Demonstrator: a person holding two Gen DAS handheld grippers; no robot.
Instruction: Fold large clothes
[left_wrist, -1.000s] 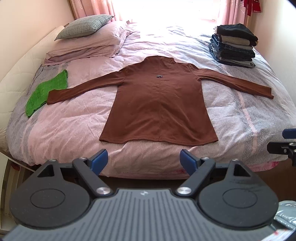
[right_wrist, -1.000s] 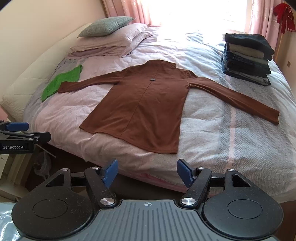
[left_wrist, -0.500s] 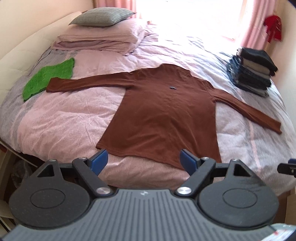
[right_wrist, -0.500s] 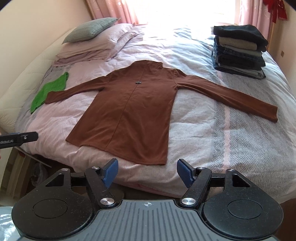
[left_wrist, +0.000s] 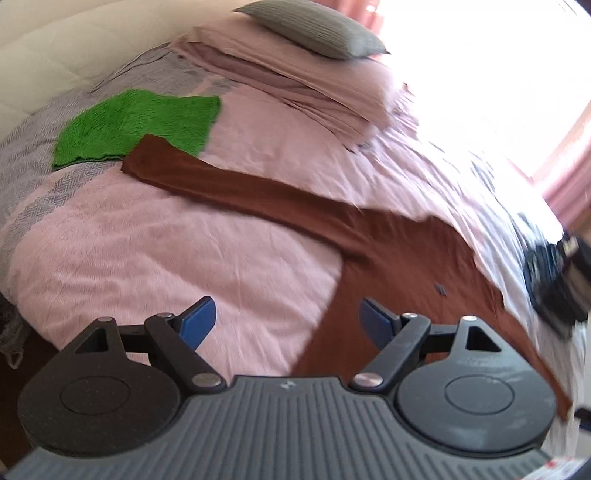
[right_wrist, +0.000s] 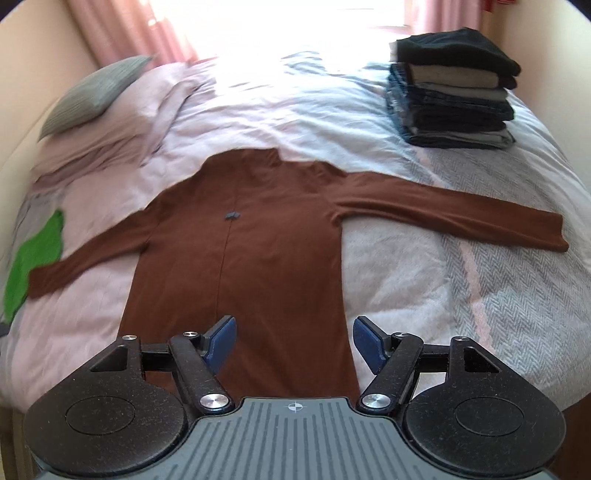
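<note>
A brown long-sleeved top (right_wrist: 240, 258) lies flat on the bed with both sleeves spread out; it also fills the right of the left wrist view (left_wrist: 406, 266). Its left sleeve (left_wrist: 229, 184) ends at a cuff beside a green cloth. My left gripper (left_wrist: 286, 326) is open above the pink cover, left of the top's body, with nothing between its blue pads. My right gripper (right_wrist: 293, 343) is open over the lower part of the top's body, near the hem, and holds nothing.
A green cloth (left_wrist: 136, 125) lies by the left cuff. Pillows (left_wrist: 306, 70) sit at the bed's head. A stack of folded dark clothes (right_wrist: 450, 92) stands at the far right of the bed (right_wrist: 480, 288). Pink curtains (right_wrist: 122, 33) and a bright window are behind.
Both grippers have moved in over the bed. The left one swung left toward the left sleeve; the right one came forward over the top's hem. Both stay open.
</note>
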